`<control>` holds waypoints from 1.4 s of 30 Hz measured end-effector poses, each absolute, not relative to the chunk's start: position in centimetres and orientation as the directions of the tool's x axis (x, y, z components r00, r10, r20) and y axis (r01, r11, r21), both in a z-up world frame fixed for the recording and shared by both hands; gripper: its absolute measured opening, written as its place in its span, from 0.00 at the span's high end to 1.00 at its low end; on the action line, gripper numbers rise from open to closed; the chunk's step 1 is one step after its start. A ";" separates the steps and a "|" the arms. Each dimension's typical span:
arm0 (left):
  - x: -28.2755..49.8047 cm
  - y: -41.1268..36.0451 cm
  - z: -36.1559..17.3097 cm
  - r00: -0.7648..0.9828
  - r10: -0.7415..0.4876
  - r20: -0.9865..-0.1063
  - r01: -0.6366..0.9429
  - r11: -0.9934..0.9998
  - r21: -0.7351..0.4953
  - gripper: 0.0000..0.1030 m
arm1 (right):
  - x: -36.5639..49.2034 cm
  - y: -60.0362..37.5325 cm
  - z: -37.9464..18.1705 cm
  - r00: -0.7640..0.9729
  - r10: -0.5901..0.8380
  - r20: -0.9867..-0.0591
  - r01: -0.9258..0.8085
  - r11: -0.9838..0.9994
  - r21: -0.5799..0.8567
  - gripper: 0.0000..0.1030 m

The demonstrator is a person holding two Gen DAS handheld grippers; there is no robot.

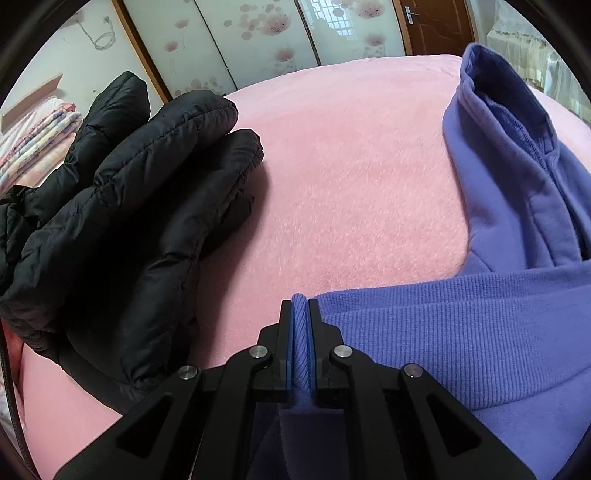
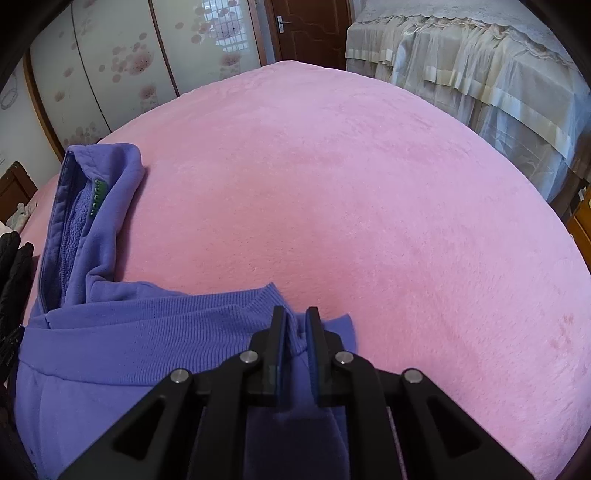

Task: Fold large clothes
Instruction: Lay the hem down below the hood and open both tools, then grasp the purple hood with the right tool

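Nearest, the left tongs [image 1: 300, 306] stand almost closed, their pads pinching one end of the ribbed hem [image 1: 443, 325] of a purple sweatshirt [image 1: 509, 206]. Right tongs [image 2: 295, 314] clamp the other end of that same hem, a bunched fold of the rib pressed between the pads. Between the two grips the hem runs crosswise, side to side, while the body of the sweatshirt extends away from it along the pink bed cover [image 2: 351, 184], its long axis pointing toward the far side of the bed. Farther out, the collar end [image 2: 99, 192] lies folded open, showing a fleecy lining and a small green label [image 2: 98, 195]. Left of the garment, well apart from it across bare pink cover, a black quilted jacket [image 1: 122, 221] lies heaped. Beyond the bed stand sliding doors with a pink flower print [image 1: 258, 40], a brown door [image 2: 314, 29], and pale lace-edged drapery [image 2: 472, 74].
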State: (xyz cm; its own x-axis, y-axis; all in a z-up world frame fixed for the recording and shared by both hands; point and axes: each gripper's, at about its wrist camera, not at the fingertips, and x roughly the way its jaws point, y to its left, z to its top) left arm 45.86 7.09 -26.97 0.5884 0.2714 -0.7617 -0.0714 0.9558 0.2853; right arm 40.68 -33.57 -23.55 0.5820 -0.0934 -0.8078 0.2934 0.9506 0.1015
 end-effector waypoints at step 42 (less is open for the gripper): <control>36.1 0.5 -9.9 0.725 -0.076 -0.684 0.135 0.990 0.033 0.11 | 36.6 -25.7 -9.1 0.702 -0.018 -0.712 0.101 0.992 0.074 0.87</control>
State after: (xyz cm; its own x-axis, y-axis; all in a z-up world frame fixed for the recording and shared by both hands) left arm 36.13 0.46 -9.89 0.7254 -0.0759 -0.6842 0.1347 0.9903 0.0330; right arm 36.63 -25.69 -9.10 0.7019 -0.0181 -0.7120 0.1007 0.9922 0.0740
